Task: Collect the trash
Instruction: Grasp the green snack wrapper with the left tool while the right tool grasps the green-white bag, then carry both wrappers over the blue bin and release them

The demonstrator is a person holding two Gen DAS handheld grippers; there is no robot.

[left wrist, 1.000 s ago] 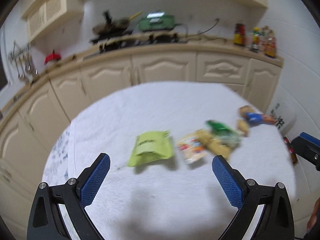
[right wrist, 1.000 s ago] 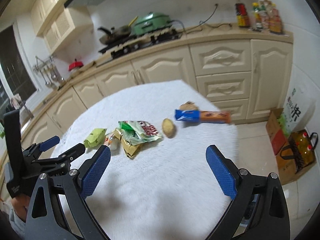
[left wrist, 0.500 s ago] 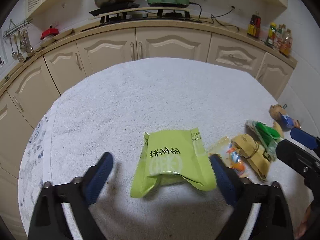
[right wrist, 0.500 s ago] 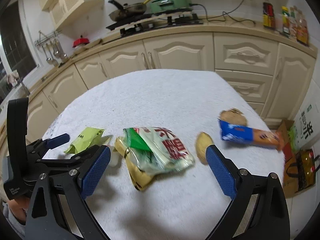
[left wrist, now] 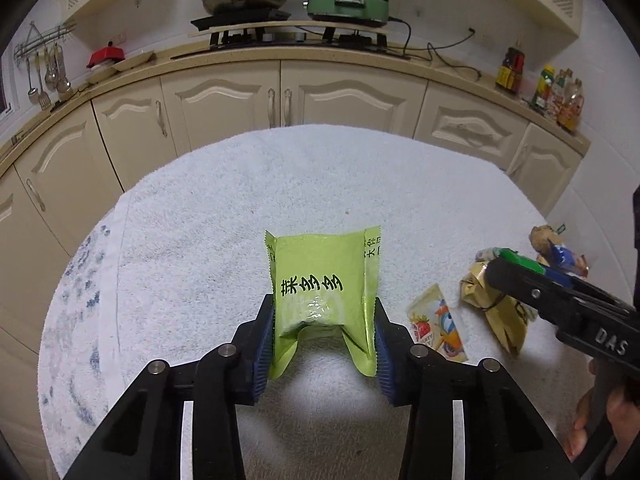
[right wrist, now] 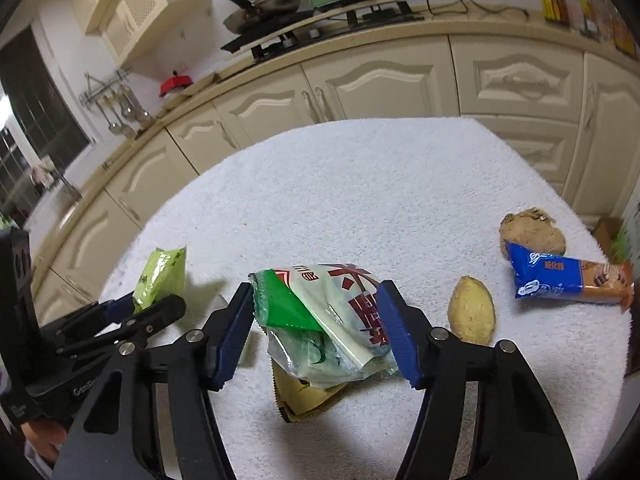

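Lime-green crinkly plastic snack pouch (left wrist: 324, 292), light and limp, sits on the white fluffy table cover (left wrist: 224, 208), its sides buckled between the just-closing left gripper (left wrist: 324, 340) pads. Angled downward, the right gripper (right wrist: 320, 328) has been narrowing around a slippery white-and-green bag (right wrist: 328, 312), one pad touching, the other just short.

"DAS" on right hand-held gripper (left wrist: 516, 276), Chinese characters on green packet (left wrist: 320, 280)
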